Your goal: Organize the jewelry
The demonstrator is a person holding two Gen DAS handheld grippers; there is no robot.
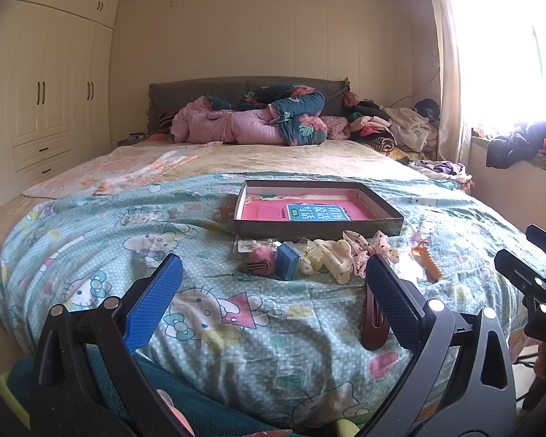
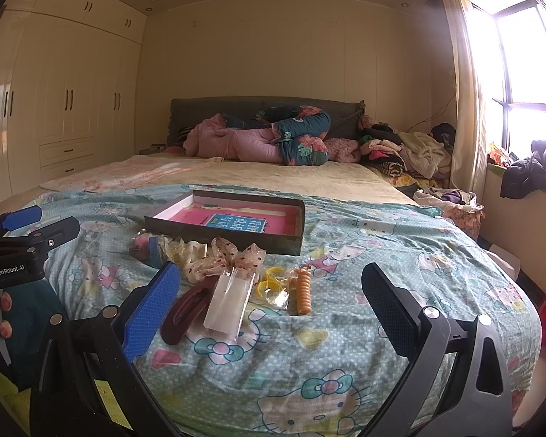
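Both the left gripper [image 1: 273, 291] and right gripper [image 2: 271, 298] gape, holding nothing. Only the right view shows yellow rings [image 2: 271, 280] near the box [image 2: 236, 236].

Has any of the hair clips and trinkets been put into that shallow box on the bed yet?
No: the box holds only a pink booklet, while the clips and trinkets lie on the bedspread in front of it.
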